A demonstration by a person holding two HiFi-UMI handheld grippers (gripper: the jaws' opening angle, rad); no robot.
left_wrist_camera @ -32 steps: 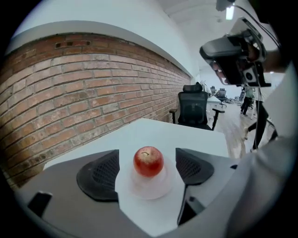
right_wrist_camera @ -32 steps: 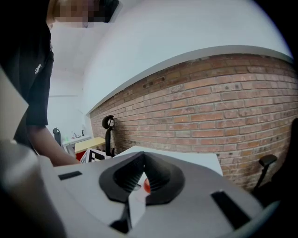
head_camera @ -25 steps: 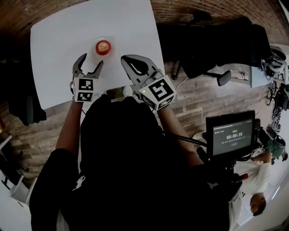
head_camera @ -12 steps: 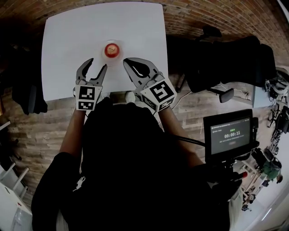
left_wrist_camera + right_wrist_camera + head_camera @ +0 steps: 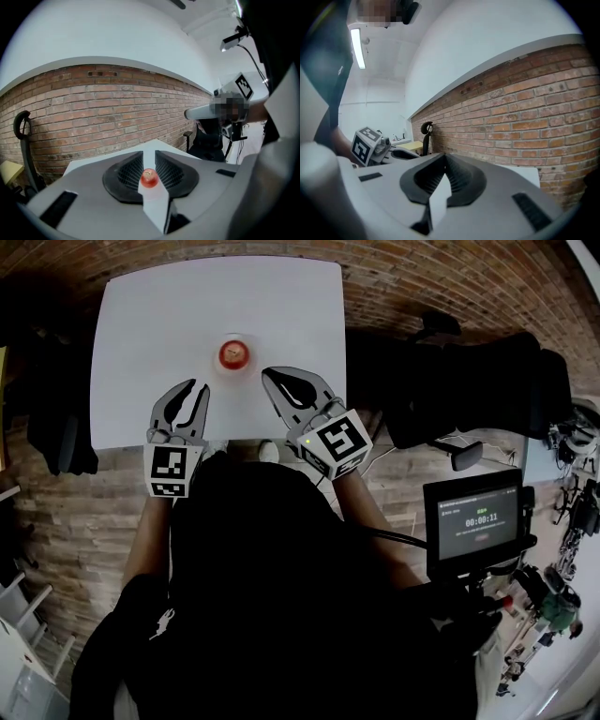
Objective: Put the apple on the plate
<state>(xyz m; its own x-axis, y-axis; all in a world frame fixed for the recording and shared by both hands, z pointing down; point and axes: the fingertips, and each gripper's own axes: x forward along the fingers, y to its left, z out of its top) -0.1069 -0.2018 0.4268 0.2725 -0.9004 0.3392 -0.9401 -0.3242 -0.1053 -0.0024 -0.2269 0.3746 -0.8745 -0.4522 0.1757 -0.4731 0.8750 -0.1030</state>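
One apple (image 5: 234, 353) sits on one small plate (image 5: 247, 340), and there is one white worktop (image 5: 169, 306). There are two tongs: the left tongs (image 5: 195, 387), whose jaws are closing on empty air, and the right tongs (image 5: 266, 372), whose jaws meet at the tips. They carry two marker cubes, one on the left (image 5: 170, 472) and one on the right (image 5: 336, 441). One screen (image 5: 478, 521) shows a timer. Two dark office chairs can be counted, one to the left (image 5: 58, 442) and one to the right (image 5: 459, 362) of the worktop. One person (image 5: 272, 596) in black is in view.
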